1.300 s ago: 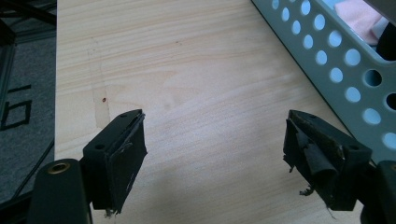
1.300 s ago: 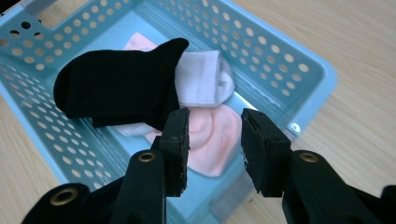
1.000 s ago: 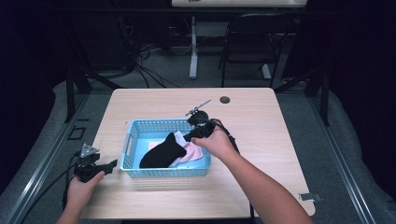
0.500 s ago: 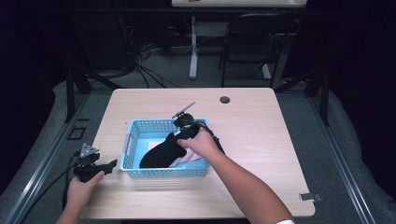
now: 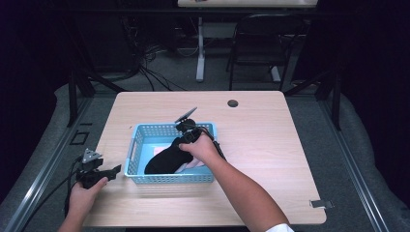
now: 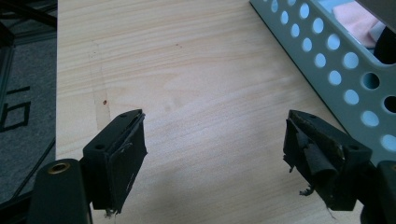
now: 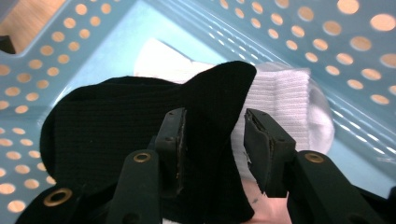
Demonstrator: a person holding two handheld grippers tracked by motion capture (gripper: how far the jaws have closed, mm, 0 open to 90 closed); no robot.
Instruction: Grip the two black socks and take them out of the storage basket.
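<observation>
A light-blue perforated basket (image 5: 169, 177) stands on the wooden table (image 5: 270, 145). A black sock (image 5: 164, 158) lies in it on top of a white sock (image 7: 285, 93) and something pink (image 6: 359, 21). My right gripper (image 5: 183, 143) reaches down into the basket (image 7: 280, 28). Its jaws stand a little apart over the black sock (image 7: 116, 126), with a fold of the fabric between them and a gap at the right jaw. My left gripper (image 5: 114, 170) rests low at the table's front left, just outside the basket's wall (image 6: 336, 70). It is wide open (image 6: 215, 135) over bare wood.
A dark round cable hole (image 5: 233, 103) sits near the table's far edge. A black chair (image 5: 261, 38) and another table's leg (image 5: 199, 48) stand on the floor beyond. The table's left edge (image 6: 57, 93) runs close to my left gripper.
My right gripper has moved left from the basket's right end toward its middle, lowering onto the black sock. The left gripper has stayed where it was.
</observation>
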